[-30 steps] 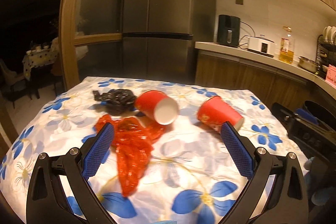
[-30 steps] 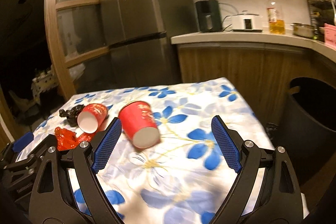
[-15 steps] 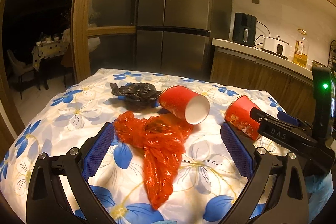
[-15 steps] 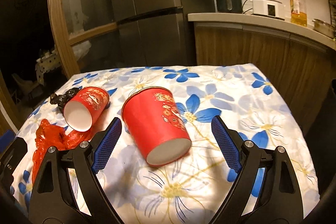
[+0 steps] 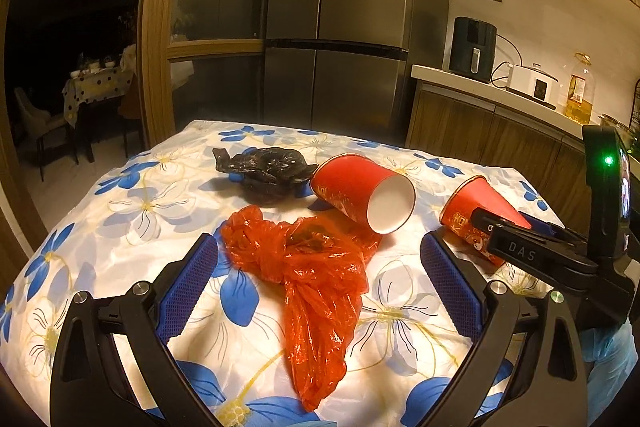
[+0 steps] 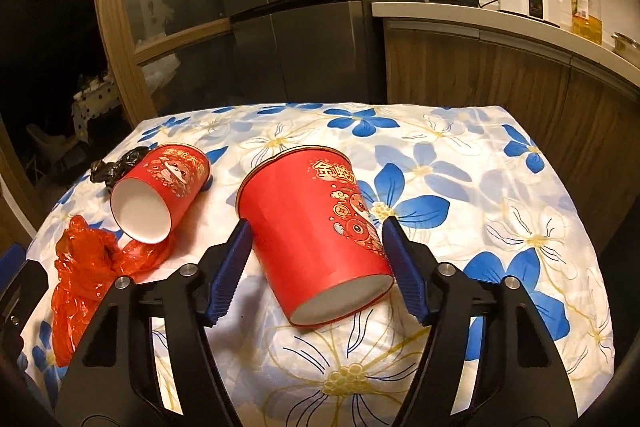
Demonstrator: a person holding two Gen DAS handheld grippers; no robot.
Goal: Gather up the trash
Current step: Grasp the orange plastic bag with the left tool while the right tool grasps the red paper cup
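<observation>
Red paper cup (image 6: 316, 227) lies between the closing right tongs (image 6: 316, 259), pads touching it.

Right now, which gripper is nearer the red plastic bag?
Left. The left gripper straddles the red plastic bag, jaws open. The right gripper is off to the side, its jaws just closing around a tipped red paper cup.

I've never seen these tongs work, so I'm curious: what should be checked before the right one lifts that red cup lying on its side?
1. Near red cup between the right gripper jaws: ok; they have just been closing around it.
2. Pads gripping it firmly: cannot tell.
3. Cup apart from the other cup: ok.
4. Left gripper open over the red bag: ok, holding nothing.
</observation>
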